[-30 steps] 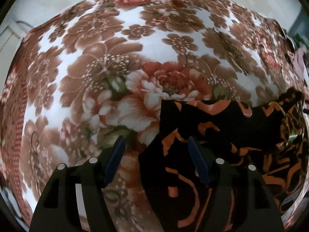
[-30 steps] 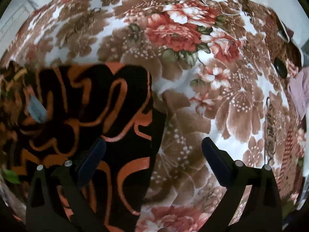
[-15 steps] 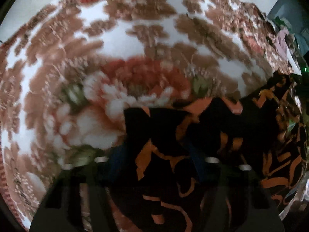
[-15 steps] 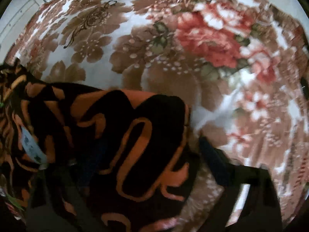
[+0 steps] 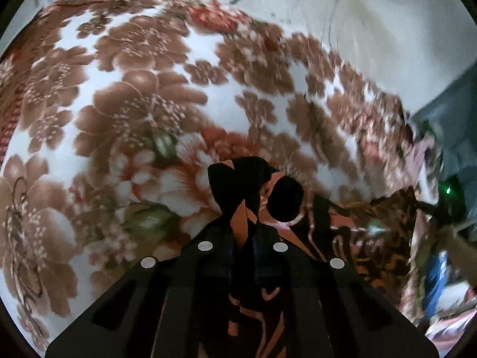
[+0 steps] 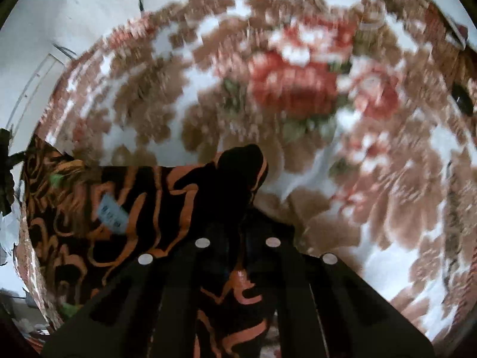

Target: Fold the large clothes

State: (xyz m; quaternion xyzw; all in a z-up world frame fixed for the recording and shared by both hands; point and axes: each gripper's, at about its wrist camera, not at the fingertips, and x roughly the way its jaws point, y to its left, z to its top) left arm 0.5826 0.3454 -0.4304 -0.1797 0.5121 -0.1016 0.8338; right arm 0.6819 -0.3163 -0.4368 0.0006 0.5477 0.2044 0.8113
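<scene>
A black garment with orange swirls [image 5: 286, 200] lies on a bed under a brown and red flowered blanket [image 5: 134, 113]. My left gripper [image 5: 243, 250] is shut on one corner of the garment, which bunches up above the fingers. In the right wrist view the same black and orange garment [image 6: 143, 208] spreads to the left, with a pale label [image 6: 111, 213] on it. My right gripper [image 6: 238, 247] is shut on its other corner, a black fold standing up between the jaws. Both corners are raised off the blanket.
A pale wall [image 5: 372, 15] rises behind the bed. At the right of the left wrist view are a grey object [image 5: 447, 131], a green light [image 5: 448, 191] and loose cloth [image 5: 447, 328]. A dark round thing [image 6: 462, 98] lies on the flowered blanket [image 6: 387, 179] at the far right.
Both grippers went from open over the garment's corners to shut on them. Both have lifted, pulling the cloth up off the blanket, and the views have tilted up towards the wall.
</scene>
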